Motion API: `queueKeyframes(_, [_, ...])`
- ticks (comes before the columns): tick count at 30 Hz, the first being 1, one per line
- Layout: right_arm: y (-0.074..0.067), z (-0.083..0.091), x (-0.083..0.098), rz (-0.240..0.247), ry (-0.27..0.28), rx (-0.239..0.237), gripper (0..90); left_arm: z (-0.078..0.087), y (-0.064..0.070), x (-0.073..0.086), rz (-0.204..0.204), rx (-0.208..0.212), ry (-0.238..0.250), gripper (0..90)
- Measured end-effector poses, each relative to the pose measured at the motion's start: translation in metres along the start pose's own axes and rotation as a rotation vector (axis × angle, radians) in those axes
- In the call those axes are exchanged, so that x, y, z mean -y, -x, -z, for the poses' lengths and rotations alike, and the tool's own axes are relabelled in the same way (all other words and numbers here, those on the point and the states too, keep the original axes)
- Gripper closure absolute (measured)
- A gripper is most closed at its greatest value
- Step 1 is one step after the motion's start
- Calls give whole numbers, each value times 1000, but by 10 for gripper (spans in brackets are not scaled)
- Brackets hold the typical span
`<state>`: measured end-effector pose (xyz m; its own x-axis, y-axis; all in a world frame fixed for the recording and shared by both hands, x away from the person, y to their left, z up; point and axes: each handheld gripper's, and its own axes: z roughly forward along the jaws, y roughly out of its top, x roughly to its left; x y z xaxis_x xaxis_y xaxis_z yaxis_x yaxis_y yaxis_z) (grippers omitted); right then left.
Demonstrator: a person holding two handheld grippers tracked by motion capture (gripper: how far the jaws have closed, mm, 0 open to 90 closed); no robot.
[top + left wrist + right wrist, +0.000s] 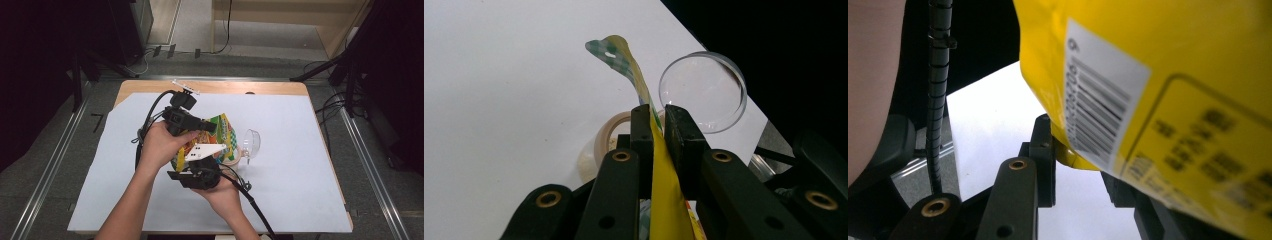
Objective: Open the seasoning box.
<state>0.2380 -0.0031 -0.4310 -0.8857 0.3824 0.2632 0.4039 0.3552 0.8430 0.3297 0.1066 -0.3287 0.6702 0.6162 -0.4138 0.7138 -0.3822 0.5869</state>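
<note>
Both tools held the yellow snack bag (220,131) above the desk (300,150): the left tool (656,125) was clamped on its top edge, the right tool (1075,150) gripped a lower corner. Opening probably required pulling apart.

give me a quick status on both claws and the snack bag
Left claw shut on snack bag top edge. Right claw gripping its lower corner. Clear bowl and tape roll close behind.

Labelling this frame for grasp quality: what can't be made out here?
- High view: where the left tool and right tool meet the yellow printed snack bag; hands and tool bodies cover it.
- High view: the pale ring-shaped roll, mostly behind the bag.
- Right gripper view: the bag's small print, blurred; its right jaw is behind the bag.
- Left gripper view: the clear round plastic bowl, depth unreadable.
</note>
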Motion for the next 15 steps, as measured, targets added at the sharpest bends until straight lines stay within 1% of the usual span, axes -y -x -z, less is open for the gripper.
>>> queueKeyframes(3, [-1, 0, -1, 4, -7, 4, 716, 1, -1, 0, 0, 8, 6, 834])
queueKeyframes(7, [-1, 0, -3, 9, -8, 5, 716, 3, -2, 0, -1, 7, 6, 834])
queueKeyframes(11, [-4, 1, -4, 14, -5, 7, 716, 5, -2, 0, 8, 18, 13, 833])
queueKeyframes(15, [-5, 1, -4, 15, -4, 10, 716, 5, -4, 0, 18, 25, 6, 831])
